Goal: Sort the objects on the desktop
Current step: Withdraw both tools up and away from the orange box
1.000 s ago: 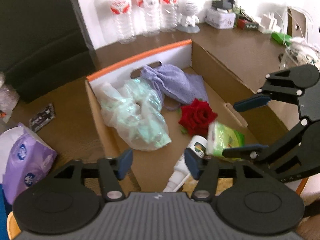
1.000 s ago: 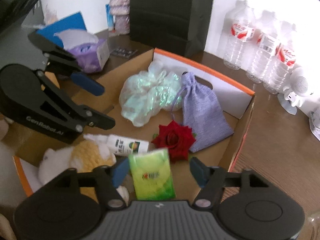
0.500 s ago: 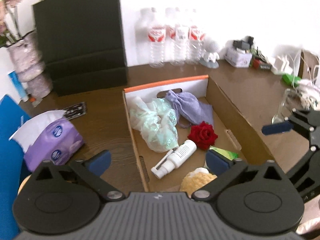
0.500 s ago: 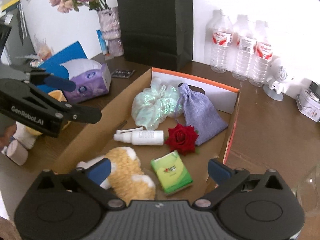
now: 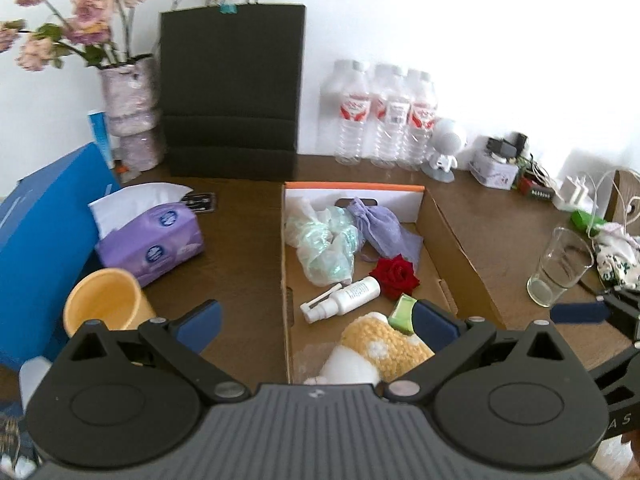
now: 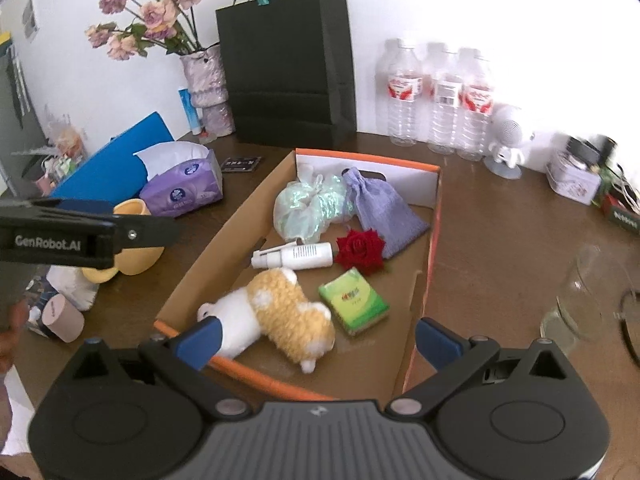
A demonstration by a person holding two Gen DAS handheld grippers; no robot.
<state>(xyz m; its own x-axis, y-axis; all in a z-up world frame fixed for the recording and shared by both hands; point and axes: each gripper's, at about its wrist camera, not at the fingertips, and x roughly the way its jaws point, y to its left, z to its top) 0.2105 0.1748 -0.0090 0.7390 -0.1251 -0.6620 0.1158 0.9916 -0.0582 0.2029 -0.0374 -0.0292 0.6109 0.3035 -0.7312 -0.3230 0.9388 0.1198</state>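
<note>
An open cardboard box [image 5: 456, 248] [image 6: 434, 240] lies on the brown desk. In it lie a pale green plastic bag [image 5: 324, 244] [image 6: 308, 208], a lilac pouch [image 5: 380, 228] [image 6: 380, 208], a red rose [image 5: 395, 276] [image 6: 360, 250], a white spray bottle [image 5: 344, 300] [image 6: 296, 256], a green tissue pack [image 5: 402, 312] [image 6: 354, 302] and a yellow-white plush toy [image 5: 372, 356] [image 6: 276, 316]. My left gripper [image 5: 316, 322] is open and empty, held above the box's near end. My right gripper [image 6: 316, 338] is open and empty, above the box's near edge.
Left of the box stand a purple tissue pack [image 5: 148, 236] [image 6: 180, 186], a yellow cup [image 5: 106, 308] [image 6: 132, 256] and a blue folder [image 5: 36, 240]. A black bag [image 5: 232, 92], flower vase [image 5: 132, 120] and water bottles [image 5: 384, 120] line the back. A glass [image 5: 560, 272] [image 6: 584, 296] stands right.
Both grippers have pulled up and back from the box and opened wide. The green tissue pack, earlier between the right fingers, now lies in the box.
</note>
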